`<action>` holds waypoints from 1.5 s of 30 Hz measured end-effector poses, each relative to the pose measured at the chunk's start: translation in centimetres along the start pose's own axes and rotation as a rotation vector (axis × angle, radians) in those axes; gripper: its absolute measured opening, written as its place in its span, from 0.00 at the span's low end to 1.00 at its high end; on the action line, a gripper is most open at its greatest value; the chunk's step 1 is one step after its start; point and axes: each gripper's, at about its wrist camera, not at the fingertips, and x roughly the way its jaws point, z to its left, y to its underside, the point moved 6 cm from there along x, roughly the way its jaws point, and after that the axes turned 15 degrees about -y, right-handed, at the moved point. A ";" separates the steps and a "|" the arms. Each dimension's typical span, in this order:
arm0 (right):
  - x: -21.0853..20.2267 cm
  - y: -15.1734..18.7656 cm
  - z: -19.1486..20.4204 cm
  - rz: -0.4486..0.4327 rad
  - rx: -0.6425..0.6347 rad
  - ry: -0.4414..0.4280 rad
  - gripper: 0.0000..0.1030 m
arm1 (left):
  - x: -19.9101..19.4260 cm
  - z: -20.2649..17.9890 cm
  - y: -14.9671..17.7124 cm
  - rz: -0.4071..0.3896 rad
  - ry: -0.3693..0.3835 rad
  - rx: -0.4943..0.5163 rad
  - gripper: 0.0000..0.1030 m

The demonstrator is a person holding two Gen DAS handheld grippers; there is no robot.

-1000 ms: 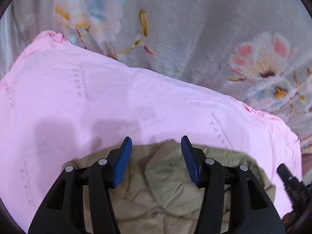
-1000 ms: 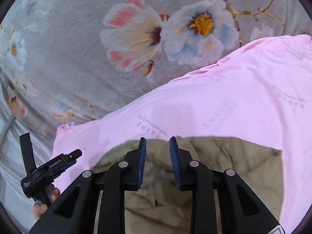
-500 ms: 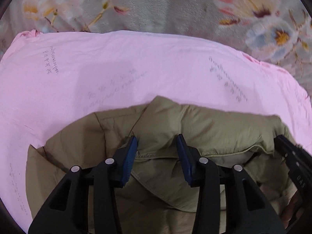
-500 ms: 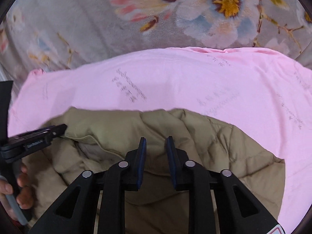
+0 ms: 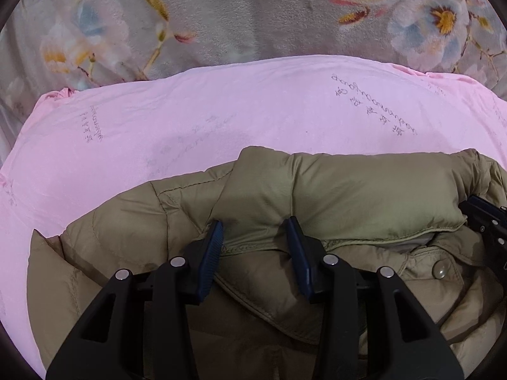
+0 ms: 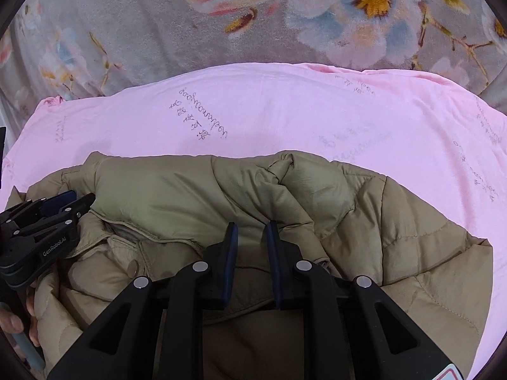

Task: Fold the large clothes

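Note:
An olive-khaki padded jacket (image 5: pixel 348 190) lies bunched on a pink sheet (image 5: pixel 221 110), its collar toward the far side; it also shows in the right wrist view (image 6: pixel 221 190). My left gripper (image 5: pixel 255 232) sits at the collar edge with its jaws apart and the collar fabric between them. My right gripper (image 6: pixel 250 231) sits on the collar's other end, jaws narrowly apart with fabric between them. Each gripper shows at the edge of the other's view: the right one (image 5: pixel 484 221) and the left one (image 6: pixel 47 218).
The pink sheet (image 6: pixel 317 110) lies on a grey floral blanket (image 5: pixel 253 15), which fills the far side of both views (image 6: pixel 158 15). A snap button (image 5: pixel 440 269) shows on the jacket front. A hand (image 6: pixel 12 319) holds the left gripper's handle.
Both grippers have drawn back toward the near side, bringing the jacket's collar and shoulders into view. The left jaws have narrowed. The right jaws stay narrowly apart.

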 end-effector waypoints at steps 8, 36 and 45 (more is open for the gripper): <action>0.3 -0.1 -0.2 0.003 0.010 -0.015 0.15 | 0.2 -0.3 -0.2 -0.007 -0.015 0.015 0.39; -31.7 27.7 -0.3 0.016 0.237 -0.114 0.65 | -19.7 21.3 22.1 0.188 0.190 -0.167 0.83; -33.7 37.9 3.0 -0.006 0.340 -0.233 0.67 | -23.8 20.3 32.0 0.316 0.363 -0.292 0.83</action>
